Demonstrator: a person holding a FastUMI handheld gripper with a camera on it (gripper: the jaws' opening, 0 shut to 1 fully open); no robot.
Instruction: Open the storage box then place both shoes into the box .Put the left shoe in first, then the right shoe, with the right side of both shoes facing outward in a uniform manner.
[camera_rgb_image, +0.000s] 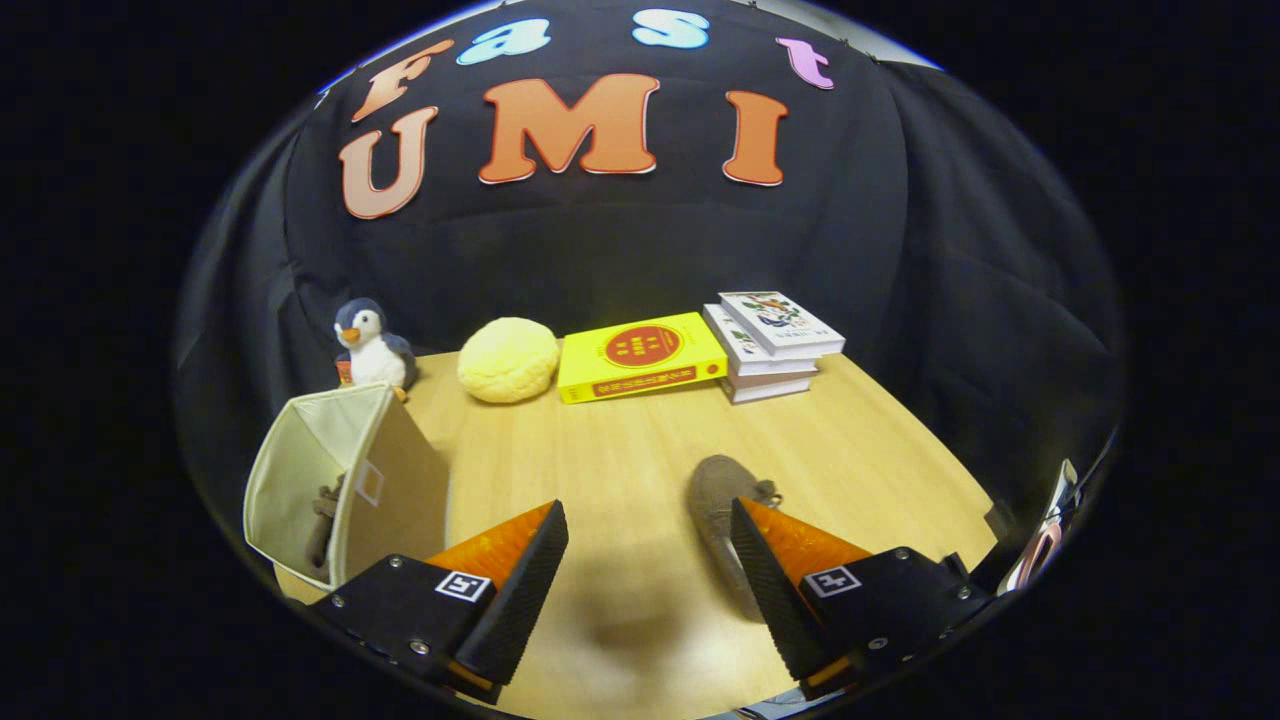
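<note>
the soft grey-brown shoe (722, 500) lies on the light wooden table (620, 470), and part of it hides behind the right finger. the gripper (650, 570) hangs above the table with its fingers spread wide and nothing between them. the shoe is not between the fingers, it sits off to the right side. if the fingers close from here, i think they grab only air, or the right finger pokes the shoe and pushes it away.

the cream cloth storage box (340, 480) stands open just beside the left finger, with its open side turned toward the gripper. something dark (325, 515) rests inside it, and i think it is the other shoe, but it is too small to be sure. the box looks soft and light, so a bump may tip or slide it. the second shoe could also go in facing the wrong way.

at the back of the table wait a toy penguin (372, 350), a round yellow cushion (508, 360), a yellow book (640, 355) and a stack of white books (775, 345), well apart from the shoe.
</note>
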